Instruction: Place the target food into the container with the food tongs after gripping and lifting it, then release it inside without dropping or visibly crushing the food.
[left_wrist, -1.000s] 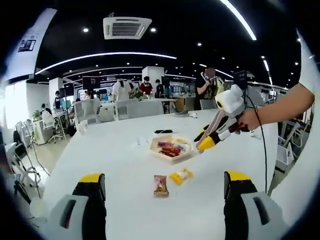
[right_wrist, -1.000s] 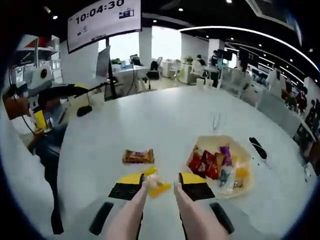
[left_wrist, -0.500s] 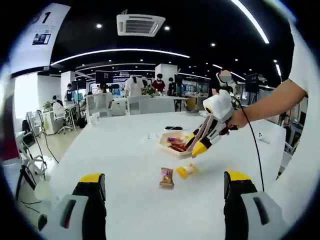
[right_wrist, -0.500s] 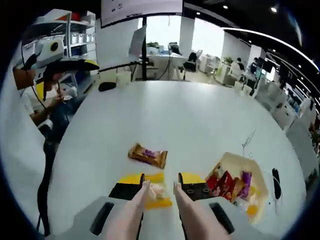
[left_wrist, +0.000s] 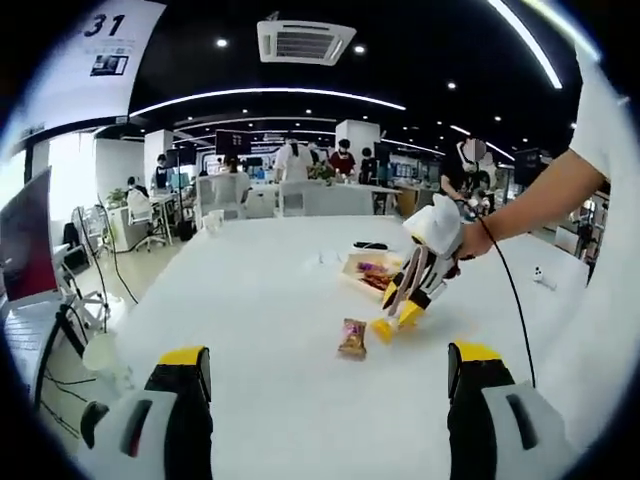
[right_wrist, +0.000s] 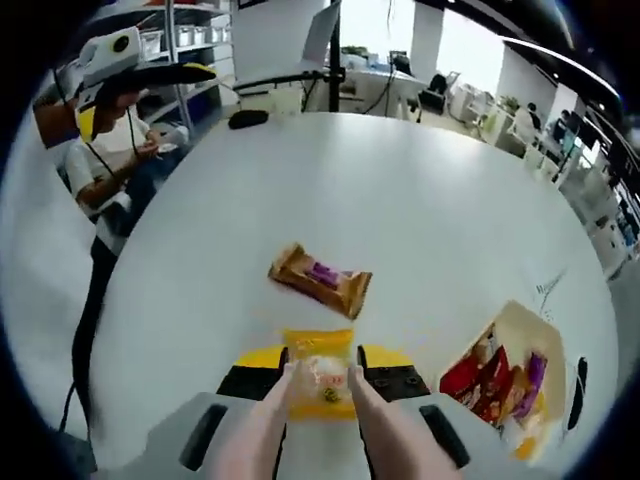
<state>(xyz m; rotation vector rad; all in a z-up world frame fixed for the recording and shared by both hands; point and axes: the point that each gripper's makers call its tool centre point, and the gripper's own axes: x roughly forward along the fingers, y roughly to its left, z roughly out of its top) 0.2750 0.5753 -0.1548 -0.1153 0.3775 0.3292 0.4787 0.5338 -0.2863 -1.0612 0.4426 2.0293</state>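
Over the white table (right_wrist: 420, 200), the right gripper (right_wrist: 320, 372) works pink food tongs (right_wrist: 352, 425) whose tips straddle a yellow snack packet (right_wrist: 322, 370); whether they pinch it I cannot tell. A brown wrapped bar (right_wrist: 320, 279) lies just beyond, and the snack-filled container (right_wrist: 512, 385) sits to the right. The left gripper (left_wrist: 325, 368) hangs with jaws wide apart, holding nothing.

The yellow snack packet (right_wrist: 322, 372) lies flat on the white surface (right_wrist: 400, 220), with the pinkish food tongs (right_wrist: 318, 420) on either side of it. A brown wrapped bar (right_wrist: 320, 280) sits near it. The beige container (right_wrist: 515, 385), already holding red and purple packets, is off to one side.
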